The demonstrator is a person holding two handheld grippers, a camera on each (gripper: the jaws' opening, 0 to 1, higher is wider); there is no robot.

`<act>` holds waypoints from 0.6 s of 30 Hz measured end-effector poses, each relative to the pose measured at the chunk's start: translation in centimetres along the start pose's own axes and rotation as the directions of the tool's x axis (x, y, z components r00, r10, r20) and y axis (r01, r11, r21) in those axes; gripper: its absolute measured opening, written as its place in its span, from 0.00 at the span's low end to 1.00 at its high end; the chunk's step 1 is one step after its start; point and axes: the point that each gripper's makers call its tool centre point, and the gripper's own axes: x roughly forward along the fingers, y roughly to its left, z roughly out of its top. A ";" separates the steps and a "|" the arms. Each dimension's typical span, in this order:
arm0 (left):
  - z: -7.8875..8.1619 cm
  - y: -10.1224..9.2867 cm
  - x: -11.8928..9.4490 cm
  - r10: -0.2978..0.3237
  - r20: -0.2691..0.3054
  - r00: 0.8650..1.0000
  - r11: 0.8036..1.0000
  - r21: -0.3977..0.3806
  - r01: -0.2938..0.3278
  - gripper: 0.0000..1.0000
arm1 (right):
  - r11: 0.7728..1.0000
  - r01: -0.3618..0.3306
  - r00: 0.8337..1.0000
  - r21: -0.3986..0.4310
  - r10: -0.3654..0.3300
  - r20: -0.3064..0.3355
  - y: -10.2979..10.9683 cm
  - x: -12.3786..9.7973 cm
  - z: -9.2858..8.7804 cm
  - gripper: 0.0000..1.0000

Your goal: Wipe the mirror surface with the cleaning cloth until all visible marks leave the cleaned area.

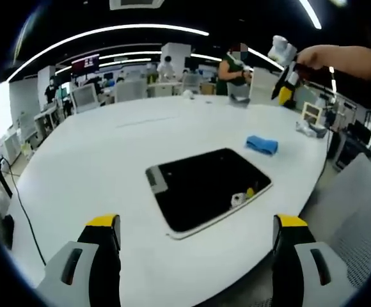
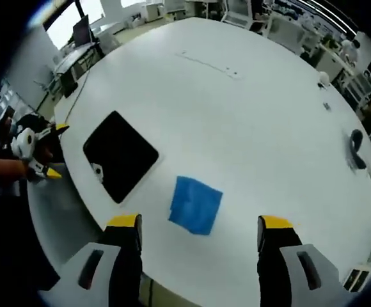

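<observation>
- Left gripper (image 1: 197, 236): jaws spread wide, nothing between them; it is raised over the near edge of the white worktop (image 1: 109, 153).
- Right gripper (image 2: 198, 236): jaws released and apart, empty; it is raised above the worktop, with the cleaning cloth below.
- Mirror (image 1: 208, 185): dark rectangular panel, flat on the worktop near its edge.
- Cleaning cloth (image 2: 196, 204): blue, folded square, flat on the worktop beside the mirror, apart from it, close to the same edge.
- A small black object (image 2: 355, 148) lies near the opposite edge.
- People stand at desks beyond the worktop.
</observation>
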 end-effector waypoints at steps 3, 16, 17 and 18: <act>0.1 -0.2 0.0 -0.016 0.006 1.000 1.000 -0.004 0.016 0.99 | 1.000 -0.003 1.000 0.011 0.003 0.014 -0.1 0.8 0.4 0.72; -0.2 0.6 -0.2 0.015 0.003 1.000 0.999 -0.037 -0.014 0.99 | 0.999 -0.037 0.998 0.013 0.038 -0.052 1.7 6.4 -2.6 0.70; -0.2 0.6 -0.2 0.011 0.007 1.000 0.999 -0.042 -0.011 0.99 | 0.999 -0.034 0.999 -0.009 0.033 -0.038 1.7 6.7 -2.6 0.69; -0.1 0.5 -0.2 0.005 0.013 1.000 0.999 -0.044 -0.005 0.99 | 0.999 -0.025 0.999 -0.024 0.025 -0.020 1.7 6.9 -2.5 0.66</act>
